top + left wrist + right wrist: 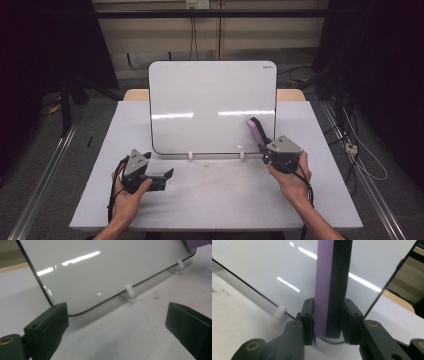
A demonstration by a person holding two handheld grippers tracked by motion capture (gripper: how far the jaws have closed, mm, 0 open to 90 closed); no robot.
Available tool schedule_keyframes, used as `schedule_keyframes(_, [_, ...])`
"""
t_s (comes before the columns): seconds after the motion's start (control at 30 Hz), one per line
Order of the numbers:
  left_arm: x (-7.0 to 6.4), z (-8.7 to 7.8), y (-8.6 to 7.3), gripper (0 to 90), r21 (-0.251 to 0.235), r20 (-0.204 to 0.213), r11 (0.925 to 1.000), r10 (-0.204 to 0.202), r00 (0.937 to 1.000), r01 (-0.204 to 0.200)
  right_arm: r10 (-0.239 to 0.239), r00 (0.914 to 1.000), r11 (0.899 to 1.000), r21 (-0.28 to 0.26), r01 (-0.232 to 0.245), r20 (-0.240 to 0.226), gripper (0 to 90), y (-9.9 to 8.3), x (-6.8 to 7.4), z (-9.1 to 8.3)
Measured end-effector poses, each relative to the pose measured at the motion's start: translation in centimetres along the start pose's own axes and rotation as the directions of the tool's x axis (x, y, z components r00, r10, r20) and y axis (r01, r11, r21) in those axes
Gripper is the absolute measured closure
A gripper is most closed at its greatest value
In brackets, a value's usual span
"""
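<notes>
A blank whiteboard stands upright on two small white feet in the middle of the table. My right gripper is shut on a purple eraser with a black felt side, held up against the board's lower right part. In the right gripper view the eraser rises between the jaws in front of the board. My left gripper rests open near the board's lower left corner, nothing between its jaws. In the left gripper view the board and its feet lie ahead.
The white table has bare room in front of the board. Small dark specks lie on the table near the board's base. Cables and metal rails run along the floor to the right.
</notes>
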State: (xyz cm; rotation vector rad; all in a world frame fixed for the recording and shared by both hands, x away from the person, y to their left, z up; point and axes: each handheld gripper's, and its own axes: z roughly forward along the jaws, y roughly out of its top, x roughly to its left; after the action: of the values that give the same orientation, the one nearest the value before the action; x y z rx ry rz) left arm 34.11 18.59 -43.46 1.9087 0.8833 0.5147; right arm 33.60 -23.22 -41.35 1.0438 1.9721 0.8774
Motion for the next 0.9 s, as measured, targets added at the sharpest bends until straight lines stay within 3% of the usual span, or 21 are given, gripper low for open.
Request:
schedule_keyframes(0.2, [0.24, -0.08, -0.11, 4.8, -0.002, -0.006, 1.0, -0.006, 1.0, 0.006, -0.063, 0.9958, 0.997, 0.058, 0.059, 0.066, 67.0, -0.19, 0.15, -0.09])
schedule_keyframes(0.37, [0.15, 0.03, -0.08, 4.8, -0.005, -0.002, 1.0, -0.002, 1.0, 0.002, -0.096, 0.9919, 0.993, 0.08, 0.089, 0.083, 66.9, 0.19, 0.51, 0.09])
schedule_keyframes(0.57, [0.14, 0.1, -0.22, 4.8, -0.001, -0.002, 1.0, 0.0, 1.0, 0.0, -0.107, 0.9917, 0.99, 0.094, 0.1, 0.072, 66.8, 0.73, 0.91, 0.58])
schedule_keyframes(0.8, [0.47, -0.12, -0.19, 4.8, -0.011, -0.014, 0.9999, -0.004, 0.9999, 0.004, -0.072, 0.9953, 0.996, 0.057, 0.068, 0.065, 64.4, 0.22, 0.59, 0.46])
schedule_keyframes(0.9, [0.6, -0.3, -0.12, 4.8, -0.017, -0.02, 0.9998, -0.008, 0.9998, 0.008, -0.023, 0.9989, 0.999, 0.029, 0.022, 0.042, 53.6, -0.25, 0.39, 0.26])
